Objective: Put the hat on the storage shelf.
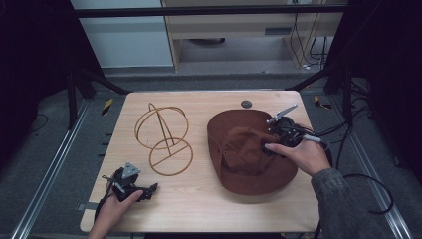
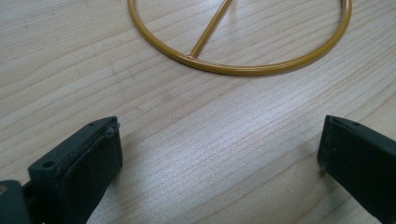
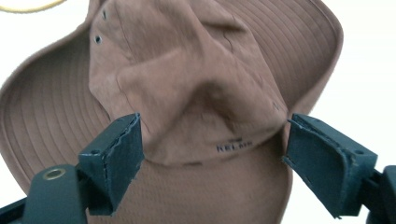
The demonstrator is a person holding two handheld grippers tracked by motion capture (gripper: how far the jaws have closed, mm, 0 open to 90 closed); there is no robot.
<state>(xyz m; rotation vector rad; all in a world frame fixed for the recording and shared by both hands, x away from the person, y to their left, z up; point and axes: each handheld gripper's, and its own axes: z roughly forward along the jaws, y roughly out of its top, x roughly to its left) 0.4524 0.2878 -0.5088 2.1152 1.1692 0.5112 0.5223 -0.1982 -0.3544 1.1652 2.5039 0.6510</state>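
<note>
- One brown hat (image 1: 249,154) lies on the right half of the table (image 1: 199,204), brim flat on the wood, crown slumped and creased on top.
- We see the crown straight ahead of our right gripper (image 3: 212,154): in the right gripper view the soft crown sits between the two black jaws, its small printed label facing us, and neither pad presses on the cloth.
- We read those jaws as wide apart and holding nothing; the fabric lies in the gap without being pinched.
- In the high view our right gripper (image 1: 278,133) hovers at the far right part of the hat, over the crown's right side, with our right hand (image 1: 301,154) behind it.
- We judge that the coming move turns on this: the crown lies to the left of and just below the right gripper, so closing on it needs a short drop onto the fold.
- One gold wire hat stand (image 1: 164,139) stands left of the hat, apart from it, its round base ring (image 2: 238,70) flat on the wood.
- We judge the right hand far nearer the hat; the left is well apart from it.
- Our left gripper (image 1: 132,186) rests at the near left corner, jaws spread wide over bare wood (image 2: 219,154), gripping nothing, pointing toward the stand's base.
- Count: one hat, one stand, two grippers.
</note>
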